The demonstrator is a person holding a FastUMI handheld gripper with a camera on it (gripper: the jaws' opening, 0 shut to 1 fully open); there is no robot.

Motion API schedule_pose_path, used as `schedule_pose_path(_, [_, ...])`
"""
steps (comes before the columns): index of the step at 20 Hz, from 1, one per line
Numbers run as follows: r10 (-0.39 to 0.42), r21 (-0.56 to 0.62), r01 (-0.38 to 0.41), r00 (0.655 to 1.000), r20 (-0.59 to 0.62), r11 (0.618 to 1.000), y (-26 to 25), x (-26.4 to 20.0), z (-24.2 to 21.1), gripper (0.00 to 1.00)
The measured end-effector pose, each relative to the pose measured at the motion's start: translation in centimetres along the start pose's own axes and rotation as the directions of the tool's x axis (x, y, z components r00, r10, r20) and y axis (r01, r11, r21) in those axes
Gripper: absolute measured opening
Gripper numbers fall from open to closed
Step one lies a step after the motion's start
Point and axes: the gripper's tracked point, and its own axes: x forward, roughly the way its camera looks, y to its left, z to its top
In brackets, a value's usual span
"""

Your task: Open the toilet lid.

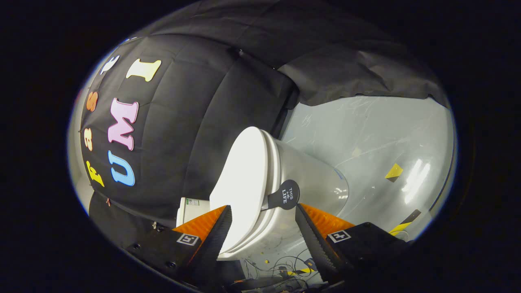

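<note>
I see my gripper (263,211) spread wide at the bottom centre of the frame, holding nothing. The glossy white plastic toilet lid (244,179) sits mid-frame, its edge between the fingers and just ahead of them, lying flat on the white ceramic toilet bowl (313,179). A round black lifting tab (287,194) sticks out from the lid's rim. Pale grey floor (378,134) fills the right.

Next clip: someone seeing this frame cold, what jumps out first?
The white toilet sits just ahead of the open gripper, its lid closed and lying between the two fingers. A round dark tab sticks out from the lid's edge, near one finger. Beyond, grey floor carries yellow-and-black tape marks.
</note>
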Motion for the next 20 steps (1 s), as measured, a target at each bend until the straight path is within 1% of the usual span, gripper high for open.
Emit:
schedule_pose_path(2, [-0.014, 0.027, 0.014, 1.000, -0.007, 1.000, -1.0, 1.2, 0.7, 0.98])
schedule_pose_path(5, [-0.013, 0.049, 0.014, 1.000, -0.019, 0.999, -1.8, 2.5, 1.3, 0.98])
schedule_pose_path(6, [-0.021, 0.055, 0.022, 0.999, -0.032, 0.998, -2.2, 3.0, 1.0, 0.98])
schedule_pose_path(7, [-0.016, 0.066, 0.019, 0.999, -0.045, 0.998, -2.4, 3.5, 0.9, 0.96])
schedule_pose_path(8, [-0.010, 0.073, 0.014, 0.999, -0.052, 0.997, -2.6, 3.6, 0.7, 0.96])
schedule_pose_path(9, [-0.001, 0.095, 0.006, 0.998, -0.058, 0.995, -2.6, 4.1, 0.8, 0.86])
schedule_pose_path(10, [0.020, 0.125, -0.012, 0.997, -0.070, 0.992, -2.3, 4.4, 0.7, 0.81])
schedule_pose_path(11, [0.000, 0.145, 0.012, 0.997, -0.083, 0.989, -2.9, 4.6, 0.7, 0.63])
schedule_pose_path(12, [0.017, 0.178, -0.003, 0.997, -0.075, 0.984, -3.1, 5.1, 0.7, 0.46])
schedule_pose_path(13, [0.051, 0.201, -0.034, 0.995, -0.083, 0.979, -2.6, 6.2, -0.4, 0.29])
schedule_pose_path(14, [0.062, 0.180, -0.043, 0.993, -0.100, 0.983, -2.0, 5.0, 0.3, 0.11])
schedule_pose_path(16, [0.040, 0.075, -0.032, 0.994, -0.099, 0.997, -2.1, 5.1, 0.2, 0.11])
schedule_pose_path(17, [0.029, 0.051, -0.024, 0.995, -0.097, 0.998, -2.1, 5.1, 0.3, 0.11])
schedule_pose_path(20, [0.014, 0.065, -0.008, 0.996, -0.085, 0.998, -1.1, 4.3, 0.8, 0.09])
